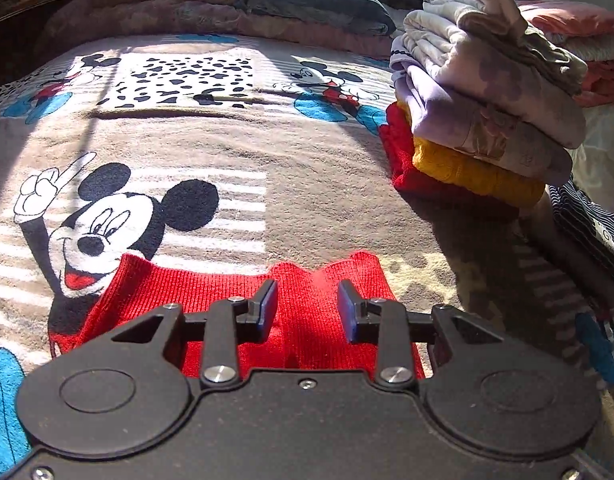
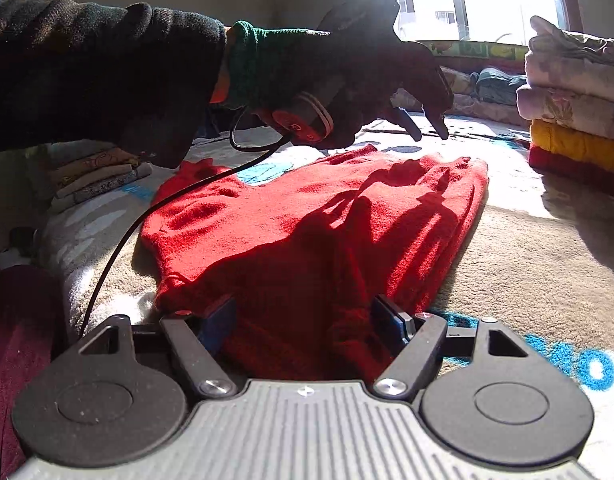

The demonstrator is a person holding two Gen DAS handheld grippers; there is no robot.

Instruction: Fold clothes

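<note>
A red knitted sweater lies spread flat on the cartoon-print blanket. In the left wrist view its ribbed edge sits right under my left gripper, whose jaws stand open just above the cloth with nothing pinched. My right gripper is open too, its fingers on either side of the sweater's near end. In the right wrist view a gloved hand holds the left gripper above the sweater's far end.
A stack of folded clothes stands at the right of the bed, seen also as the stack in the right wrist view. Another folded pile lies left. A black cable trails over the sweater. Bedding lines the back.
</note>
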